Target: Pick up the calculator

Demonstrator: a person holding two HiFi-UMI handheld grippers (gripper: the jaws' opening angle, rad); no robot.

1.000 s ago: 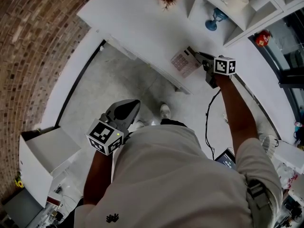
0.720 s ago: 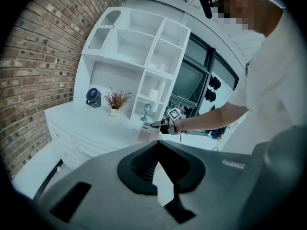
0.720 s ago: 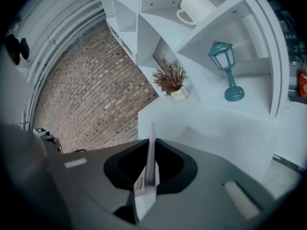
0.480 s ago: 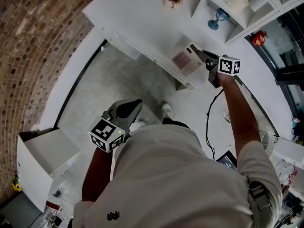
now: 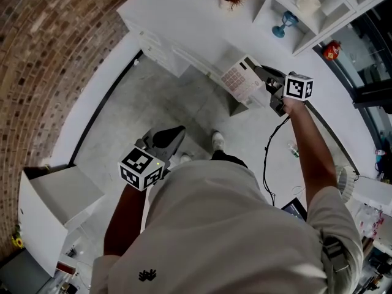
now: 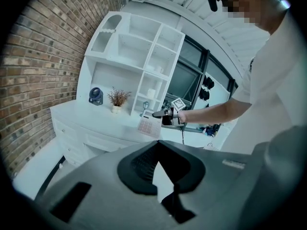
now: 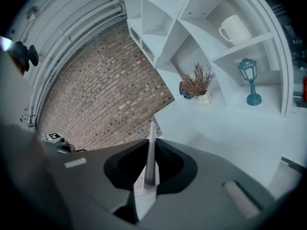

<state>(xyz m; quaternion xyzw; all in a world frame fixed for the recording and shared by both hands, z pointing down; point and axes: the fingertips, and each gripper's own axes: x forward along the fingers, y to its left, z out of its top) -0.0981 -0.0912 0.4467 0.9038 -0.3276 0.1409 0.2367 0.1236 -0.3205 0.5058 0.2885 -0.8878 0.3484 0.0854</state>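
A dried brown plant in a small white pot [image 7: 199, 87] stood on the white worktop [image 5: 184, 17]. White cubby shelves [image 7: 240, 47] held a teal lantern [image 7: 250, 80] and a white mug [image 7: 233, 28], beside a red brick wall [image 5: 49, 54].

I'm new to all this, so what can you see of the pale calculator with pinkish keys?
The flat, pale rectangular calculator, plastic by its look, shows a grid of pinkish keys on its upper face. The right hand-held gripper is shut on one edge; nothing else seems to touch it. It looks tilted and lifted clear beside the white counter.
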